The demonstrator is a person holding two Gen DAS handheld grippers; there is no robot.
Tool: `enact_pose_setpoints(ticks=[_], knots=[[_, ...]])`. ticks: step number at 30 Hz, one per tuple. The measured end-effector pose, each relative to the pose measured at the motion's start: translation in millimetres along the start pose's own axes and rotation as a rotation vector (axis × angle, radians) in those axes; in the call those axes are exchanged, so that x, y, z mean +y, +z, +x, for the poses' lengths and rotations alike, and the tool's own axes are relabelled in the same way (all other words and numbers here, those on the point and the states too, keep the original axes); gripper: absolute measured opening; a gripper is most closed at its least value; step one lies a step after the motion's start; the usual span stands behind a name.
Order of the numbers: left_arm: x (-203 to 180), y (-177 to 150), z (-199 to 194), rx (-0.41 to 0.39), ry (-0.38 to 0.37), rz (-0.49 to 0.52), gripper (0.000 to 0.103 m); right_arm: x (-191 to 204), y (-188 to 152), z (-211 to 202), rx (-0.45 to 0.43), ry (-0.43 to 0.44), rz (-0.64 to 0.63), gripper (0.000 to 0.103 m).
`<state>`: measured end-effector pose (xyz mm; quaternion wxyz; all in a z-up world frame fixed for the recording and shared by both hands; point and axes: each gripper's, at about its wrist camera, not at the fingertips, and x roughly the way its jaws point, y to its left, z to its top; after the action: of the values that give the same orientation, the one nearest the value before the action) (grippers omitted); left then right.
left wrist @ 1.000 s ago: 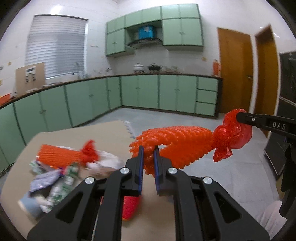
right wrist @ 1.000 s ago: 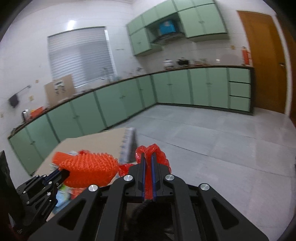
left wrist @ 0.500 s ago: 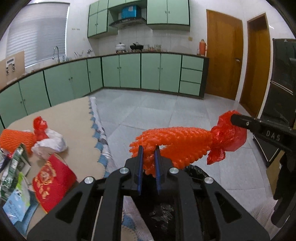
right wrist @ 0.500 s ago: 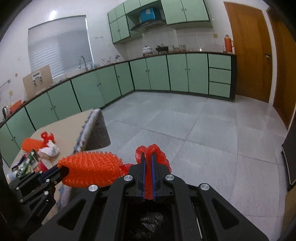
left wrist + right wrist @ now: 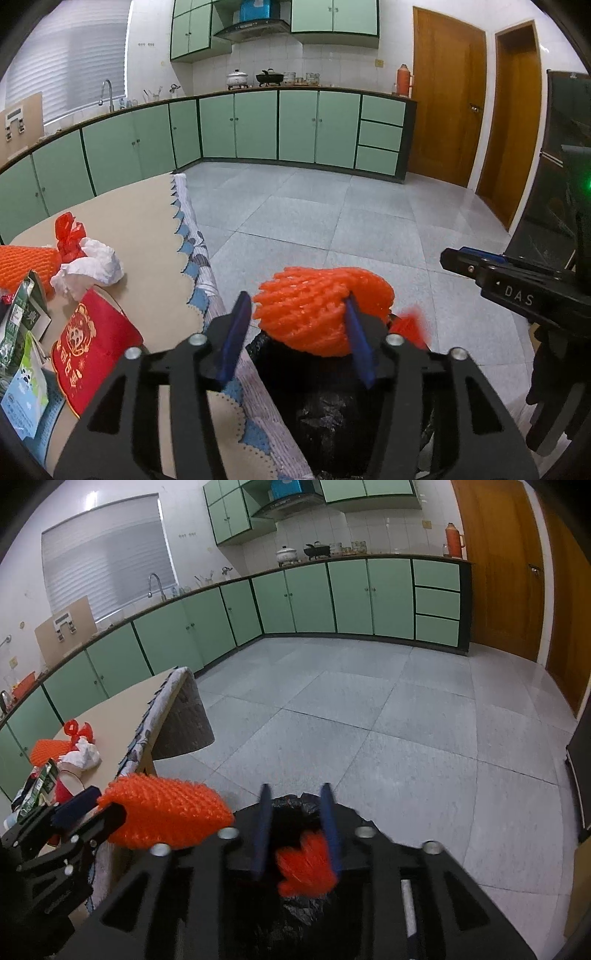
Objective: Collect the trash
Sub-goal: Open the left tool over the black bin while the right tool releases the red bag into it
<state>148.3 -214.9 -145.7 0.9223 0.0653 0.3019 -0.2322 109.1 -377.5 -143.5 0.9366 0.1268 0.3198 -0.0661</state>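
Observation:
An orange foam net with a red plastic tail (image 5: 325, 308) falls between my open left gripper (image 5: 295, 332) and a black trash bag (image 5: 332, 387) below. In the right wrist view the net (image 5: 166, 818) is at lower left and its blurred red tail (image 5: 306, 867) drops between the spread fingers of my open right gripper (image 5: 295, 827) over the bag (image 5: 291, 812). More trash lies on the table (image 5: 140, 221): another orange net (image 5: 22, 262), crumpled white paper (image 5: 92, 266), a red packet (image 5: 88, 343), green cartons (image 5: 22, 325).
The table's edge with a patterned cloth fringe (image 5: 199, 266) runs beside the bag. Grey tiled floor (image 5: 332, 214) lies beyond. Green cabinets (image 5: 258, 125) line the far walls. Wooden doors (image 5: 447, 118) stand at right.
Both grippers opened and let go of the orange net, which now drops toward the black bag. Both views tilted down over the bag beside the table.

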Motion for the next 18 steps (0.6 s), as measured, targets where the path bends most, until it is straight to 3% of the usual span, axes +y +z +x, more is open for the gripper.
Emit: enact_pose_setpoints(ticks=[13, 15, 16, 18], knots=[[6.3, -2.1, -23.9, -0.045, -0.080, 0.005, 0.073, 0.0, 0.6, -7.5, -0.023, 0.011, 0.015, 0.038], [5.4, -2.3, -25.6, -0.050, -0.077, 0.018, 0.071, -0.8, 1.5, -8.3, -0.027, 0.013, 0.019, 0.038], [5.0, -2.6, -25.5, -0.052, -0.080, 0.020, 0.063, -0.9, 2.0, -8.5, -0.028, 0.015, 0.020, 0.038], [3.0, -3.0, -20.8, -0.030, -0.074, 0.026, 0.063, -0.4, 2.9, -9.0, -0.033, 0.017, 0.020, 0.038]])
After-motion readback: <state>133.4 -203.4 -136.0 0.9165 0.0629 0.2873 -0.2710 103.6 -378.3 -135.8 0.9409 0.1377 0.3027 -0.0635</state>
